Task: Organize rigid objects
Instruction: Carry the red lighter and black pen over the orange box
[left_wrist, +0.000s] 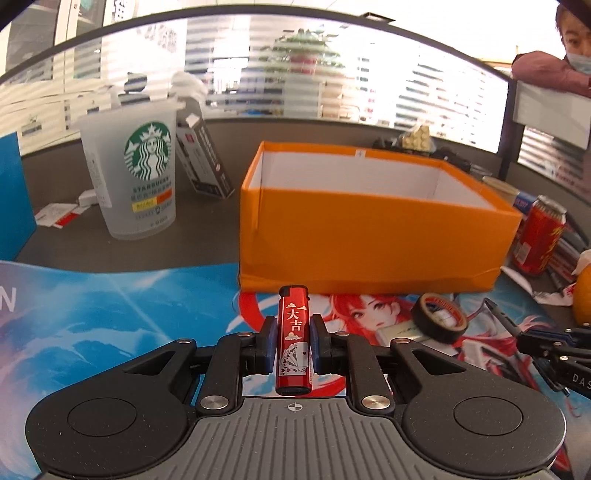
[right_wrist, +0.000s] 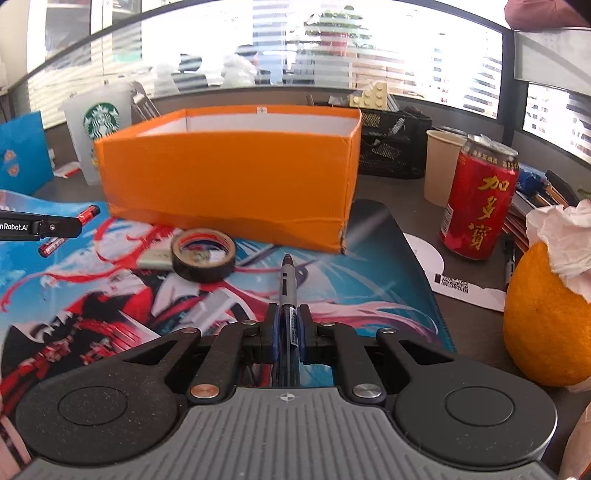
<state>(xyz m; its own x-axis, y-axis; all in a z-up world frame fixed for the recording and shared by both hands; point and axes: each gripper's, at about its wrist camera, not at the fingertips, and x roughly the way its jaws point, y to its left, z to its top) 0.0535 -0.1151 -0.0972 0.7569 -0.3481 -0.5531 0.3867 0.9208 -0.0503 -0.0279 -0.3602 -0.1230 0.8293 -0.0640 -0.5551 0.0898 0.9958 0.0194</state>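
I have the red lighter (left_wrist: 293, 341) pinched upright in my left gripper (left_wrist: 293, 338), lifted off the mat (left_wrist: 122, 306) for the orange box (left_wrist: 373, 236) just ahead. My right gripper (right_wrist: 287, 328) clamps a pen (right_wrist: 287, 284), tip forward, likewise bound there.

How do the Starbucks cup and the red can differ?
The Starbucks cup is frosted translucent plastic with a green logo; the red can is opaque metal with gold characters. The cup stands left of the orange box, the can to its right. The cup looks taller and tapers downward; the can is straight-sided. Both stand upright.
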